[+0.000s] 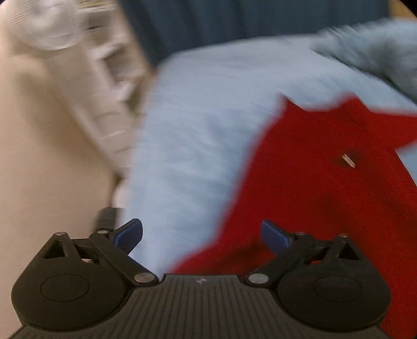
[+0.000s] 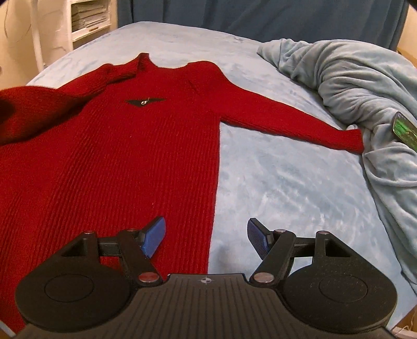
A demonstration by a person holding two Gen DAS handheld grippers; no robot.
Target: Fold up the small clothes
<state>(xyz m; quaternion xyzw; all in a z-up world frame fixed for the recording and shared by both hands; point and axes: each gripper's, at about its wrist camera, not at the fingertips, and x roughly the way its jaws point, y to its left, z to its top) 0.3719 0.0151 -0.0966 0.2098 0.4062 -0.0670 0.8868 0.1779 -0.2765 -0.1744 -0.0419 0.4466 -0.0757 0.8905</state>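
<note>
A red knitted sweater (image 2: 125, 146) lies flat, front up, on a light blue bedspread (image 2: 286, 182). Its right sleeve (image 2: 299, 122) stretches out to the right; its left sleeve (image 2: 39, 109) is bunched at the left. My right gripper (image 2: 206, 234) is open and empty, hovering over the sweater's right hem edge. The left wrist view is blurred by motion: my left gripper (image 1: 202, 233) is open and empty over the bedspread (image 1: 195, 117), with the sweater (image 1: 325, 182) just to its right.
A crumpled grey-blue blanket (image 2: 351, 86) lies at the right of the bed, with a green packet (image 2: 406, 130) on it. A white shelf unit (image 2: 88, 18) stands at the back left. A dark blue curtain (image 2: 260, 15) hangs behind the bed.
</note>
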